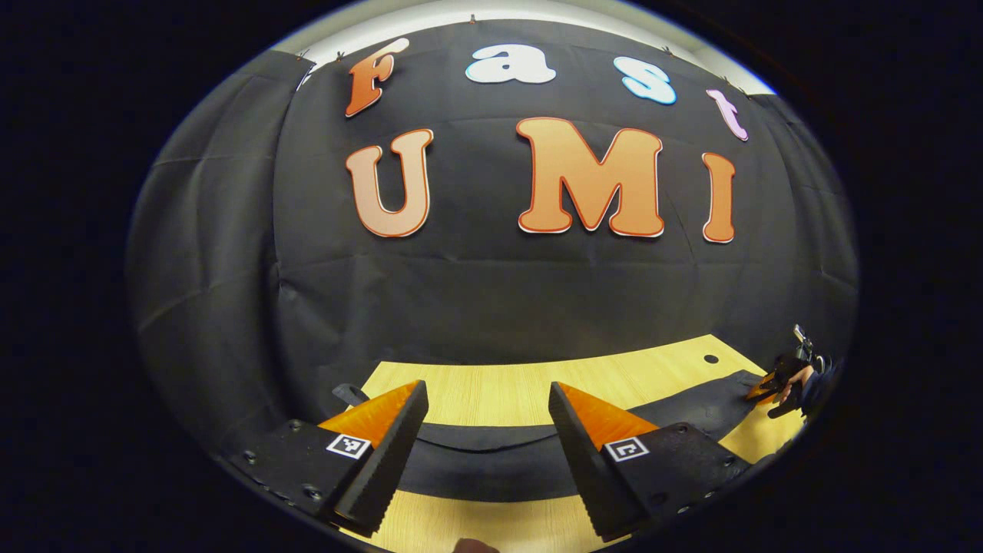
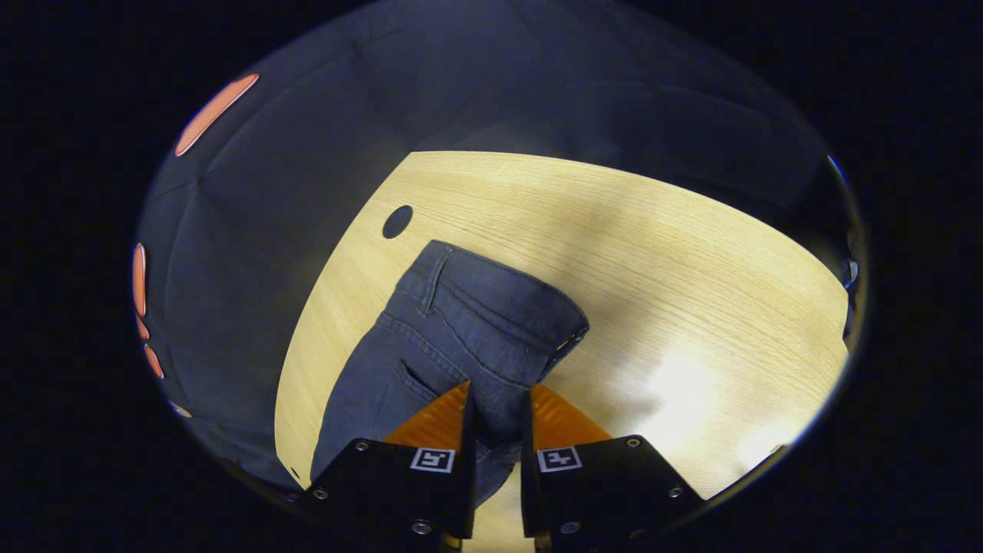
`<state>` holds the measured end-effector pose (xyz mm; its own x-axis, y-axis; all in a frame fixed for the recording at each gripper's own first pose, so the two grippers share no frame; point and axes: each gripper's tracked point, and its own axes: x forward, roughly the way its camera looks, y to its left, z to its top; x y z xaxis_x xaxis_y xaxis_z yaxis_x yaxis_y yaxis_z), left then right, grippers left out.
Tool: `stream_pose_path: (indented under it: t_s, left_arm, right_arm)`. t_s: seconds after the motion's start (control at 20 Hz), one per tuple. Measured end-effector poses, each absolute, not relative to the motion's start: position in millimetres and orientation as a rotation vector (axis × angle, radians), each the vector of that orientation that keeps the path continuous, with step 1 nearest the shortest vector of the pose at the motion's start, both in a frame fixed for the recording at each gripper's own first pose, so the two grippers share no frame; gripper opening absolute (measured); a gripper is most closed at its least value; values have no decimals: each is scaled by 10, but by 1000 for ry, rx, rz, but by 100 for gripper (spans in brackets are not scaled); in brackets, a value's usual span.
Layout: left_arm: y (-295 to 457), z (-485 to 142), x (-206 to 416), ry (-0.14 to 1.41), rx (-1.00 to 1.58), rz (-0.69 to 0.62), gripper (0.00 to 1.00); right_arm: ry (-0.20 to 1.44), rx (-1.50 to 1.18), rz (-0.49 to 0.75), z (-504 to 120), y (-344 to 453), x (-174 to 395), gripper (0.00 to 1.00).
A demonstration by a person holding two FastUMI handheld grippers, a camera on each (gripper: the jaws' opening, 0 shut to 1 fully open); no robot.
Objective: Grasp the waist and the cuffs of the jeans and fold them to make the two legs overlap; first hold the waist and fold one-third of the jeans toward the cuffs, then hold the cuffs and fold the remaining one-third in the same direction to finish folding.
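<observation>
In the left gripper view, the left gripper (image 1: pixel 488 430) is hovering with its two wedge-shaped fingers spread wide, nothing between them. Beneath them the jeans (image 1: pixel 491 461) are lying as a long, flat, dark band of cloth across the table (image 1: pixel 491 384), a pale wooden surface with a fine straight grain, and running toward its right edge. A small round hole (image 1: pixel 711 359) is showing near the table's far right corner. At that right end the right gripper (image 1: pixel 762 390) is sitting at the end of the jeans, with a hand (image 1: pixel 799 380) wrapped around its handle; from here I cannot tell how its fingers are standing.

In the right gripper view, the right gripper (image 2: pixel 498 430) is pinching a bunch of the jeans (image 2: pixel 461 330), both fingers pressing on the fabric near the waist. The denim is looking dark blue-grey and slightly faded, with raised seams, a belt loop at the waistband and a curved pocket opening. The waist end is lying toward the far left corner of the table (image 2: pixel 653 253), just short of the round hole (image 2: pixel 397 221), and the gripped cloth is bulging into soft folds.
</observation>
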<state>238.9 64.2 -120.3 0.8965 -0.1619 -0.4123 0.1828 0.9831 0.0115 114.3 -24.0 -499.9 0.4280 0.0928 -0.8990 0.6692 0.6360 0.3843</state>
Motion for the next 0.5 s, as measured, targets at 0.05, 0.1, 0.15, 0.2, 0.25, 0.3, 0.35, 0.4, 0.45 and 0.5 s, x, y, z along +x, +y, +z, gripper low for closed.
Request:
stream_pose_path:
  t_s: [0.05, 0.1, 0.15, 0.2, 0.25, 0.3, 0.35, 0.4, 0.45, 0.5]
  left_arm:
    - [644, -1195, 2386, 417, 55, -184, 94]
    - [633, -1209, 2389, 416, 57, -193, 91]
    - [628, -1210, 2383, 418, 58, -205, 94]
    - [647, -1201, 2381, 413, 58, -216, 94]
    - [647, -1197, 2374, 410, 53, -233, 94]
    - [654, -1204, 2359, 407, 49, -243, 94]
    - [665, -1219, 2353, 410, 44, -255, 94]
    - [700, -1229, 2335, 407, 42, -255, 94]
    - [736, -1224, 2330, 408, 34, -260, 94]
    - [756, -1228, 2301, 409, 24, -262, 94]
  right_arm:
    - [1068, 816, -400, -4849, -235, 1114, 25]
    - [1050, 803, -394, -4725, -216, 1102, 25]
    - [1041, 792, -385, -4613, -184, 1081, 25]
    - [1023, 775, -385, -4529, -165, 1073, 24]
    - [1008, 754, -379, -4462, -141, 1067, 25]
    - [980, 735, -373, -4396, -101, 1115, 25]
    - [959, 713, -361, -4319, -62, 1117, 25]
    - [940, 691, -354, -4225, -14, 1106, 24]
    - [929, 671, -343, -4126, 41, 1104, 25]
    - [910, 659, -330, -4040, 101, 1124, 25]
